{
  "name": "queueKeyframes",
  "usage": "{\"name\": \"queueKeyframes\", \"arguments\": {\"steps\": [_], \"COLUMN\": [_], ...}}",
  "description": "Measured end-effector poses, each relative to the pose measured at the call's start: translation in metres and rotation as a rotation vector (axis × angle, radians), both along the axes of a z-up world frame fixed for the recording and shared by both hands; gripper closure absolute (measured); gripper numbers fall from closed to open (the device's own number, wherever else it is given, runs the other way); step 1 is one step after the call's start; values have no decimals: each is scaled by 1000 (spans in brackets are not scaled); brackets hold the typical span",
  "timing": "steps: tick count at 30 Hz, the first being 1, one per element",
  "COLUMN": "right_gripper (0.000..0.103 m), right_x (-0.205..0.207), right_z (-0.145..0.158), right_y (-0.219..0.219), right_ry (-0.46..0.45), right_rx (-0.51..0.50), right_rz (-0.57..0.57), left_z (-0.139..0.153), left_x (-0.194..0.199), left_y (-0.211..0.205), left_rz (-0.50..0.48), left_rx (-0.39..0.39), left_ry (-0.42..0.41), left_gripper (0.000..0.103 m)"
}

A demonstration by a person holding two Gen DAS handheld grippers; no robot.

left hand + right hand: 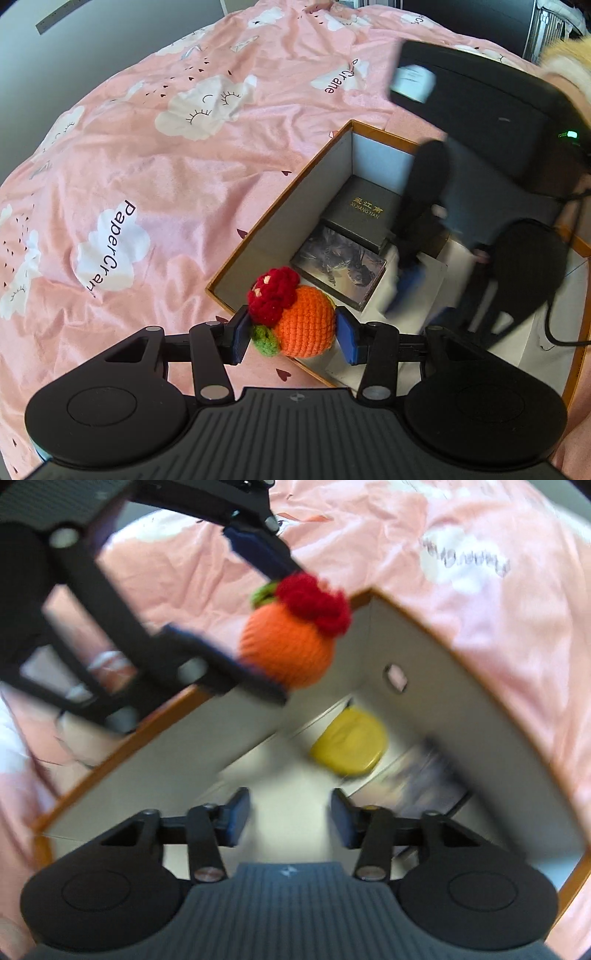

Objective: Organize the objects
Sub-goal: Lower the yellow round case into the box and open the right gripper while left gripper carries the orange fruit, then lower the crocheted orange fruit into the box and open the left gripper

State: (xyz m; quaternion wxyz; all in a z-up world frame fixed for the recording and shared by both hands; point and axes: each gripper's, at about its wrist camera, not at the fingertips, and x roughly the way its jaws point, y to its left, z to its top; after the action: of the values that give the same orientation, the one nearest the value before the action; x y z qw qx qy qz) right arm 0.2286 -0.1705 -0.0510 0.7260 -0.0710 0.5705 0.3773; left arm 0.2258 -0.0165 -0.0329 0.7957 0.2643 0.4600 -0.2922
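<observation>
A crocheted orange with a red knitted flower on top and a green leaf at its side sits clamped between the blue pads of the left gripper. It is held in the air right at the near corner of an open cardboard box with an orange-brown rim and grey inner walls. In the right wrist view the same crocheted orange hangs above the box's rim, between the left gripper's two fingers.

Inside the box, a dark case with gold lettering lies against the far wall, and a flat pack with a printed picture lies just beside it, nearer the orange. A yellow rounded object lies on the box floor; the blur makes it hard to say what it is.

The right gripper points down into the box with its jaws partly apart and nothing between them. From the left wrist view it shows as a dark blurred shape over the box's right side.

The box rests on a pink bedspread printed with white clouds.
</observation>
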Motion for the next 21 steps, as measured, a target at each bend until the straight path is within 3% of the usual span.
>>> {"name": "queueKeyframes", "arguments": {"steps": [1, 9, 16, 21], "right_gripper": [74, 79, 92, 92], "right_x": [-6, -25, -18, -21], "right_z": [-2, -36, -44, -39], "right_y": [-1, -3, -21, -24], "right_ry": [24, 123, 130, 120], "right_rx": [6, -70, -20, -10], "right_rz": [-18, -91, -220, -223], "left_z": [-1, -8, -14, -17], "left_x": [-1, -11, -11, -9], "left_y": [0, -11, -18, -22], "left_rz": [3, -38, -66, -74], "left_rx": [-4, 30, 76, 93], "left_ry": [2, 1, -14, -9], "left_gripper": [49, 49, 49, 49]}}
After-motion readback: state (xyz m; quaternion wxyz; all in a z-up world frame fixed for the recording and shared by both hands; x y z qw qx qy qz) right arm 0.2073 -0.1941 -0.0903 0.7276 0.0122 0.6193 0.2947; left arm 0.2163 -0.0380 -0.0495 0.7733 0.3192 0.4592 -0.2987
